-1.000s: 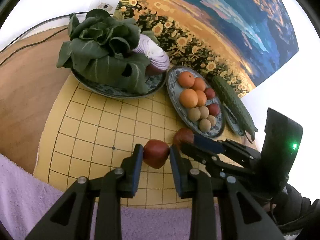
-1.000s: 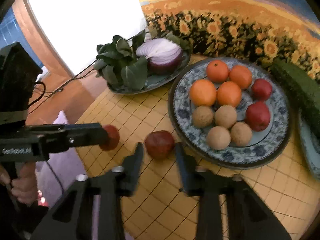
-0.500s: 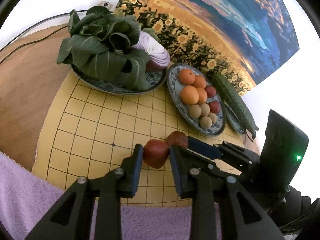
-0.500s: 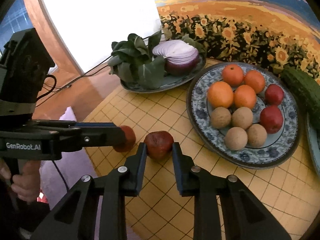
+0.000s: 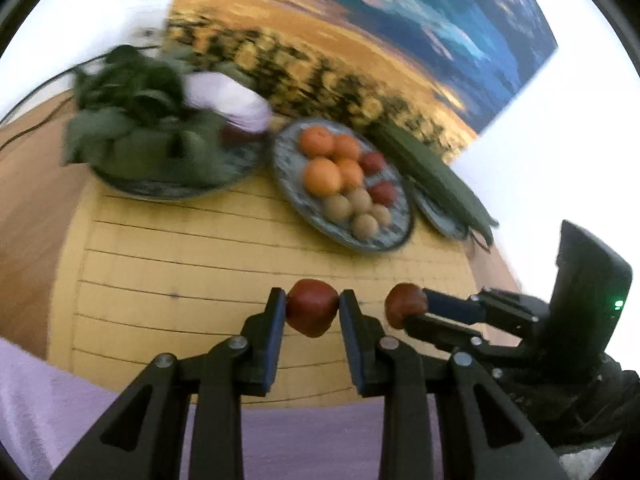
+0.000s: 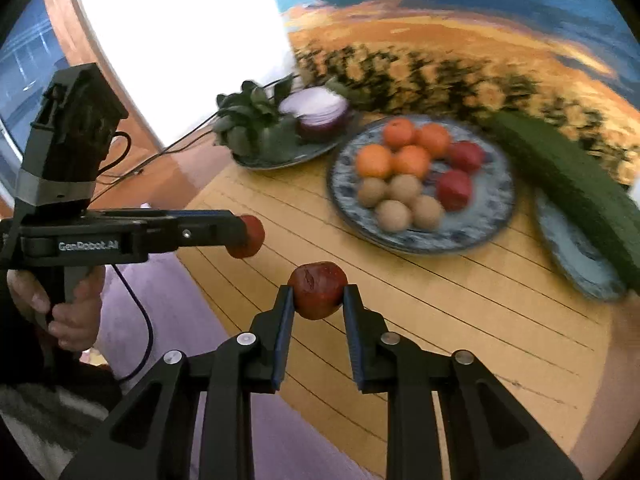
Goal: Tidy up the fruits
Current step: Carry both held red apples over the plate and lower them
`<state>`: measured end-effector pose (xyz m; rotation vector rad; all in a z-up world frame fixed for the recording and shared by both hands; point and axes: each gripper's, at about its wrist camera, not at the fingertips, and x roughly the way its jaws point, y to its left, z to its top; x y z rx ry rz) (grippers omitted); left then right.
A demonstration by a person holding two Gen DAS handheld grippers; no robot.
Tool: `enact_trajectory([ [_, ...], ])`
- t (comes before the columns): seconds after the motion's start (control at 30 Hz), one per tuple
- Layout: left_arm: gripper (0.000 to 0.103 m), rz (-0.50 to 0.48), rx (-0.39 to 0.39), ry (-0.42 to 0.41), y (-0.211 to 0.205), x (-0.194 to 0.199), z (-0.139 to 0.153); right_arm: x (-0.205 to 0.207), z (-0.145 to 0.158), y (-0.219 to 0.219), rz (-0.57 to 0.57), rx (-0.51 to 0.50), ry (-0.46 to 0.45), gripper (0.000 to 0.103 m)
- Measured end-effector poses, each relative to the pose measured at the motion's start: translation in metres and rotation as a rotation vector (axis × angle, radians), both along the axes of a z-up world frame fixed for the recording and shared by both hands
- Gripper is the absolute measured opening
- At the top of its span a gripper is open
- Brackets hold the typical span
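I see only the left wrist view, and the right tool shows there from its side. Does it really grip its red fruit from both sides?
Observer: Yes, the right tool is shut on the red fruit, pressed from both sides.
Operator: Is that fruit damaged?
Observer: A dark wrinkled mark shows on its upper face.
Operator: Who carries my left tool?
Observer: A bare hand grips the handle of the left tool, which is shut on the second red fruit.

Two dark red fruits (image 5: 312, 312) (image 6: 318, 290), each clamped above the yellow board.
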<state>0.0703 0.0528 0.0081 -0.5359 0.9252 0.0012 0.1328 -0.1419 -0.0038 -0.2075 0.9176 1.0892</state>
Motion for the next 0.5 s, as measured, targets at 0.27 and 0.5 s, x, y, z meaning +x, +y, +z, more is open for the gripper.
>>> enact_trajectory([
  [0.27, 0.029, -0.134, 0.087, 0.002, -0.041, 0.011, 0.013, -0.006, 0.024, -0.050, -0.127, 0.068, -0.031, 0.025],
  [0.5, 0.029, -0.175, 0.108, -0.078, -0.057, 0.022, 0.051, 0.001, 0.045, -0.070, -0.186, 0.101, -0.092, 0.025],
])
